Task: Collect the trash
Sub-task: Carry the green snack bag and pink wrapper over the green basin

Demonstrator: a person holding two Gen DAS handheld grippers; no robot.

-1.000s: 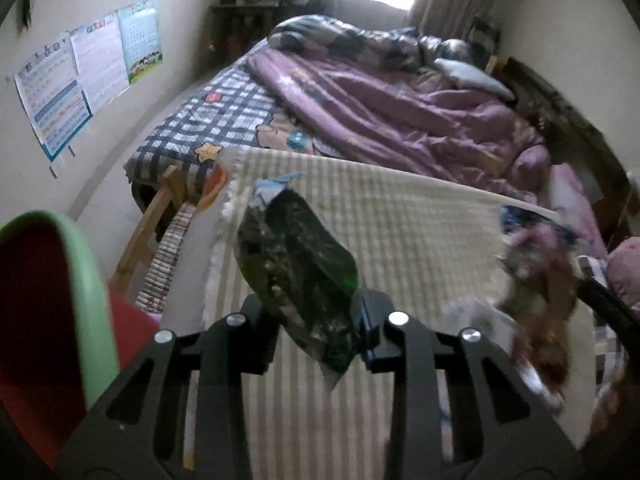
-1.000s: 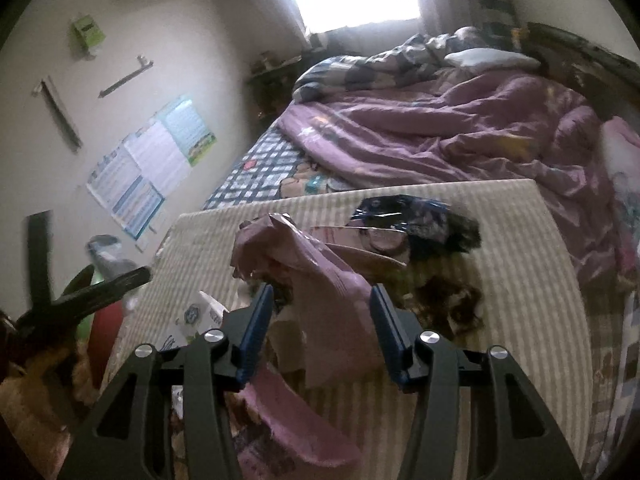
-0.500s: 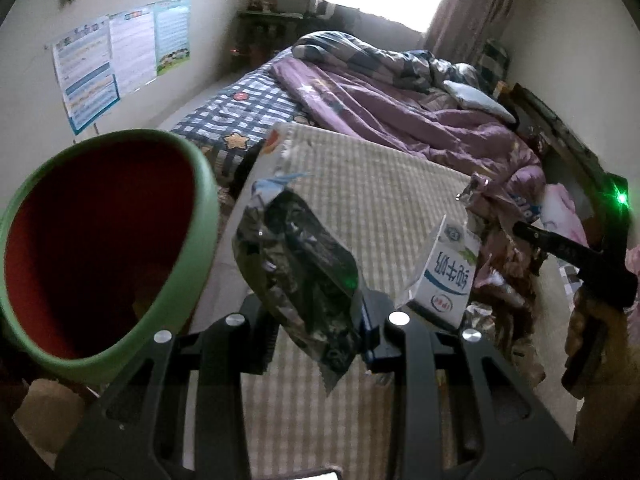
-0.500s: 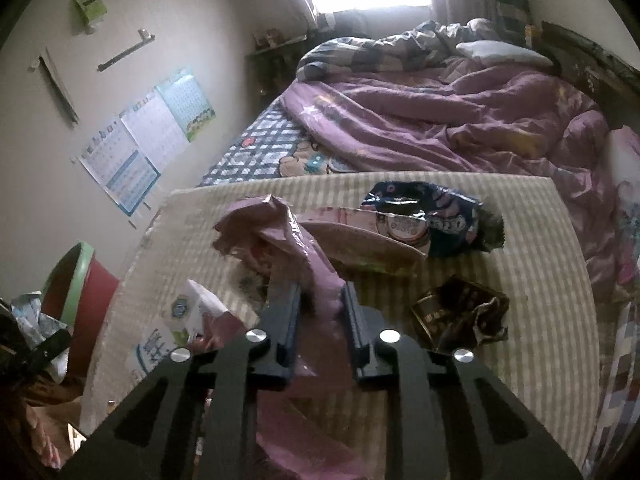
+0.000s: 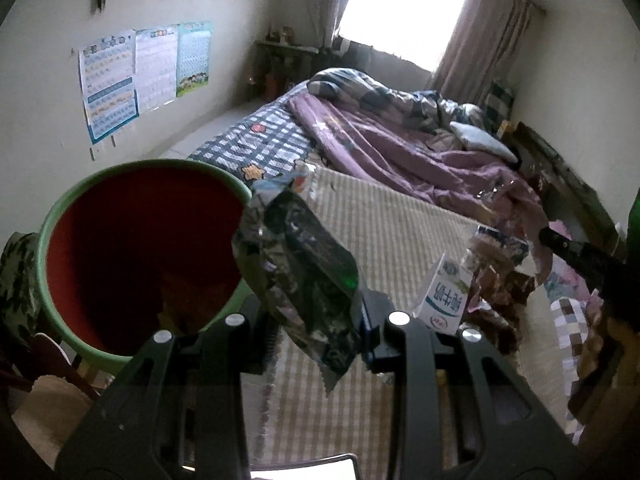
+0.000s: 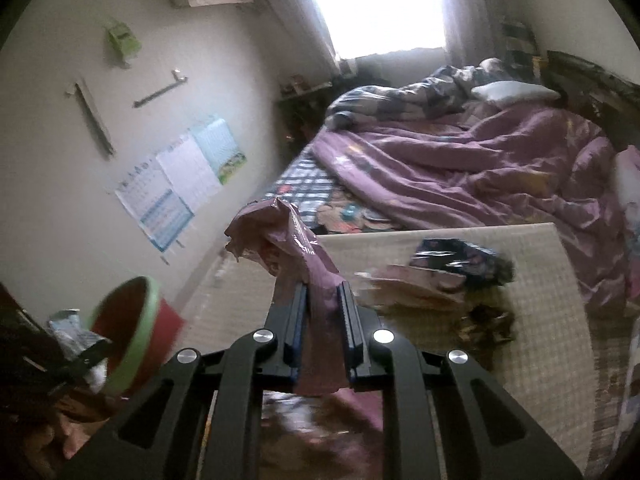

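Bin (image 5: 72, 216) nearer, left hand-held gripper (image 5: 316, 320) gripping dark wrapper (image 5: 296, 272), right (image 6: 322, 332) clamped on pink wrapper (image 6: 296, 248).

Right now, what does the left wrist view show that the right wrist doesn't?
Left wrist only: the milk carton, and the left claw shut on a dark wrapper.
Right wrist only: the right claw shut on a pink wrapper, and a blue bag on the mat.
Both: the bin, mat, bed.

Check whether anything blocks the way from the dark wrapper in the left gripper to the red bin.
Nothing visible does. The left gripper is shut on the dark wrapper, which hangs just right of the red bin; its green rim is unobstructed, the mouth open.
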